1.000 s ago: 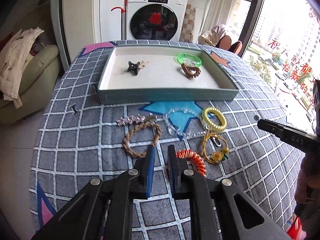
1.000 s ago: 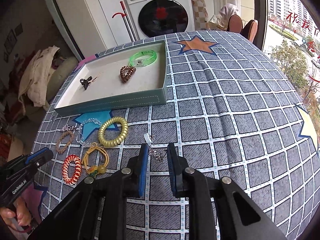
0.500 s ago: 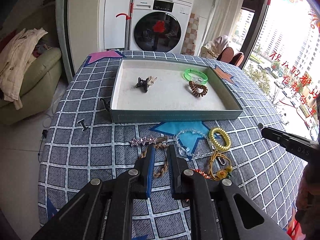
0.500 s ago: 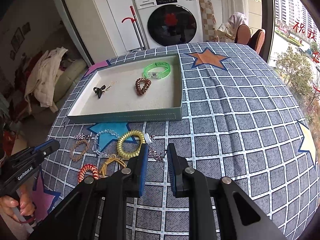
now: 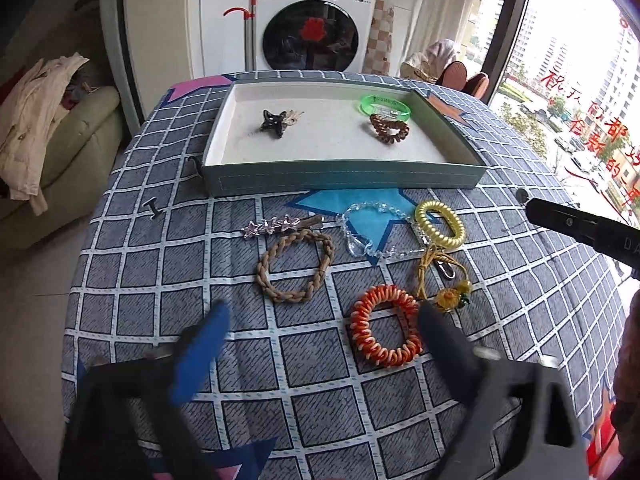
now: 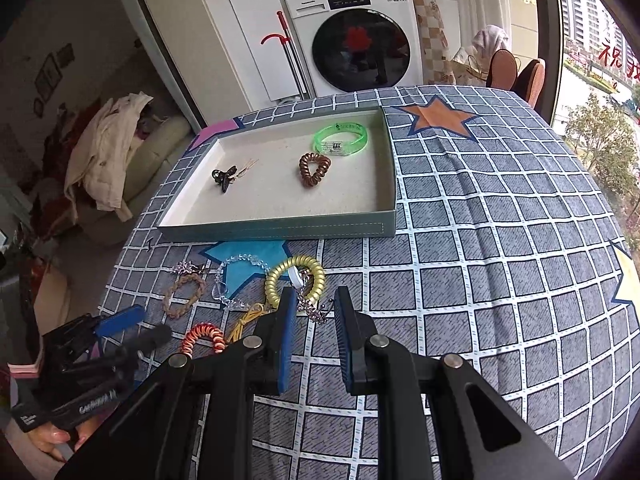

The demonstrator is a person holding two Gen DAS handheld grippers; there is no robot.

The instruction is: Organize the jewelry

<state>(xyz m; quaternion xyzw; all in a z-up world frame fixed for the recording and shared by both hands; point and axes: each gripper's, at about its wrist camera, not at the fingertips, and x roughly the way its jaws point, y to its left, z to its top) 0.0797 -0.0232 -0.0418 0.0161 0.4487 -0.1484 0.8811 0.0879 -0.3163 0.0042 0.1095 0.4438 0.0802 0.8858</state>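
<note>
A teal tray (image 5: 344, 178) (image 6: 280, 229) holds a black claw clip (image 5: 274, 122), a green bangle (image 5: 385, 106) and a brown coil tie (image 5: 389, 128). In front of it lie a star clip (image 5: 272, 225), braided tan bracelet (image 5: 296, 266), clear bead bracelet (image 5: 362, 234), yellow coil tie (image 5: 440, 224), yellow cord charm (image 5: 446, 280) and orange coil bracelet (image 5: 386, 326). My left gripper (image 5: 322, 320) is wide open above the braided and orange bracelets. My right gripper (image 6: 316, 300) is slightly open and empty over a small silver chain (image 6: 314, 310).
The table has a grey checked cloth (image 6: 500, 260) with coloured stars. A small black pin (image 5: 153, 208) lies left of the tray. A washing machine (image 5: 316, 28) and a sofa with clothes (image 5: 36, 128) stand beyond the table.
My left gripper has opened wide from shut and dropped closer to the bracelets. My right gripper has opened a little and the view has pulled back slightly.
</note>
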